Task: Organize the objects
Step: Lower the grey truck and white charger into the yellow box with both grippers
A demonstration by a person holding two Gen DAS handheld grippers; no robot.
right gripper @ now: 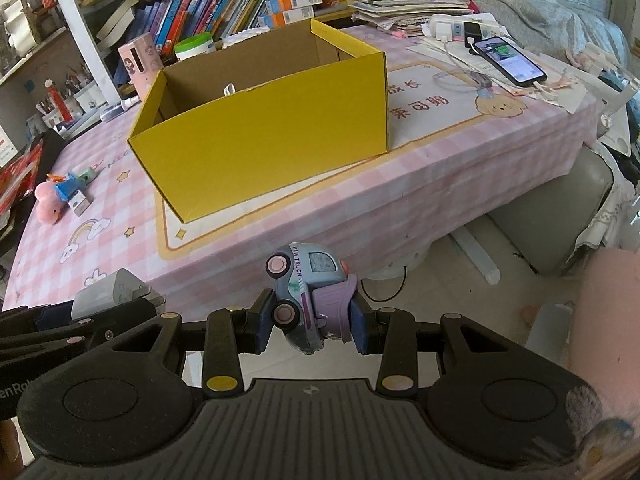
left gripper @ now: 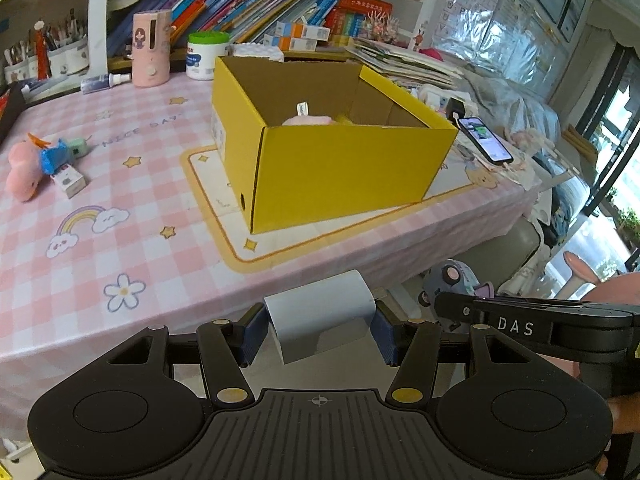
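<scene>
Toys and small oddments sit at the far left of the pink checked tablecloth (left gripper: 120, 248): a pink plush (left gripper: 22, 172), a blue toy (left gripper: 56, 158), a green piece (left gripper: 80, 147) and a small printed box (left gripper: 70, 181), bunched together and touching. Well to their right the open yellow box (left gripper: 340, 160) stands on a cartoon mat (left gripper: 208, 200), with something pink (left gripper: 308, 120) inside. Near the table's front edge, the left gripper (left gripper: 320, 330) pinches a white charger block (left gripper: 320, 320) between its blue pads. Just beside it, off the table's edge, the right gripper (right gripper: 310, 318) clamps a grey-blue toy truck (right gripper: 308, 296) marked FUN TRUCK, tipped nose-down. Farther right a phone (left gripper: 484, 140) lies lit, its cable plugged in.
</scene>
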